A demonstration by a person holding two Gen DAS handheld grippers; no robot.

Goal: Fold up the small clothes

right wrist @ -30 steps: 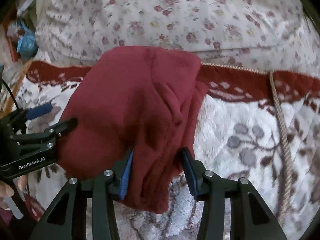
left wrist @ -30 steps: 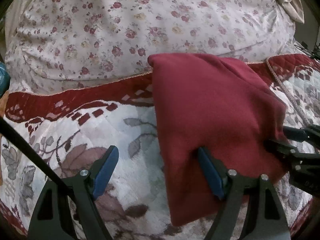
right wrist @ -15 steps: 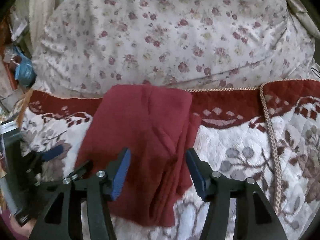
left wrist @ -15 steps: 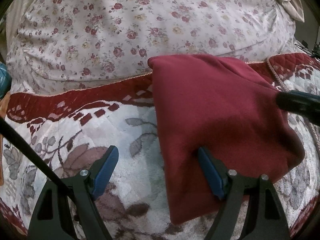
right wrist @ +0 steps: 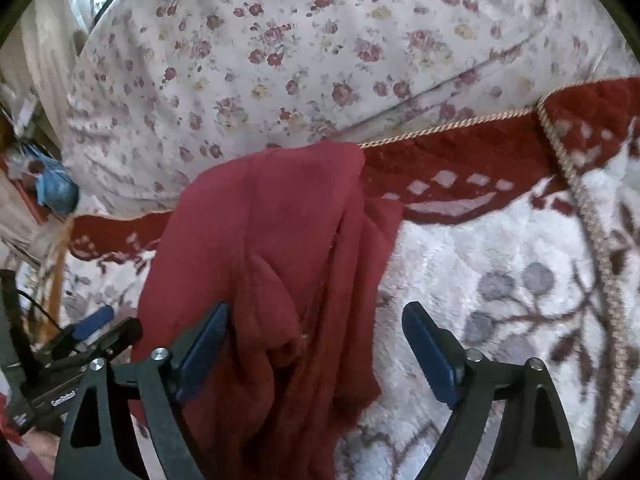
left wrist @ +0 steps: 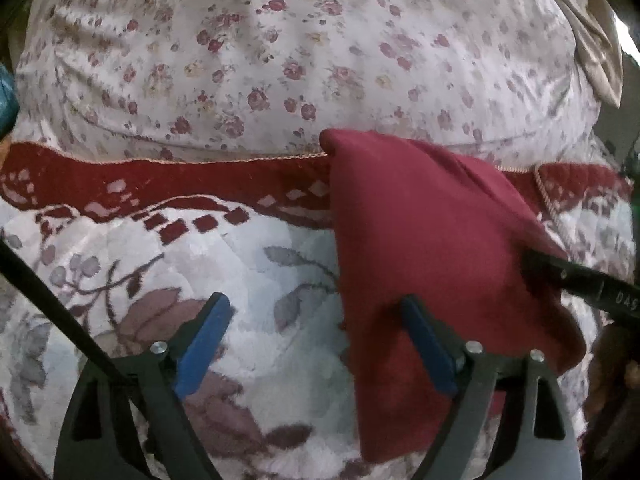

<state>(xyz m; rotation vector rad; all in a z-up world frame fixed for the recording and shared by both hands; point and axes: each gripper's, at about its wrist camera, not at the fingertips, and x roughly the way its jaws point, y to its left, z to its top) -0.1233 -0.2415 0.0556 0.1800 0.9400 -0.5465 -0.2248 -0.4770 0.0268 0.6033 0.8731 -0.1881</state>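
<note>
A dark red garment (left wrist: 432,232) lies folded on the fleecy blanket, its far corner against the floral bedding. My left gripper (left wrist: 316,336) hovers at its left edge with its jaws opening; only blanket and the cloth's edge lie between them, and the right pad (left wrist: 424,348) sits over the cloth. In the right wrist view the same garment (right wrist: 280,248) shows rumpled folds. My right gripper (right wrist: 316,340) is over its near part with its jaws opening wide. Folds lie between them, but neither pad presses. The left gripper (right wrist: 92,332) shows at the left there.
A fleecy blanket (left wrist: 256,288) with a dark red border and leaf pattern covers the near surface. A puffy floral quilt (left wrist: 280,48) rises behind it. Twisted cord trim (right wrist: 592,224) runs down the right. A blue object (right wrist: 56,188) and clutter sit at the far left. A black cable (left wrist: 52,304) crosses the left wrist view.
The right gripper's jaws spread wide and let go of the garment's folds, and it drew back and rolled. The left gripper slid slightly left, so the garment sits farther right in its view.
</note>
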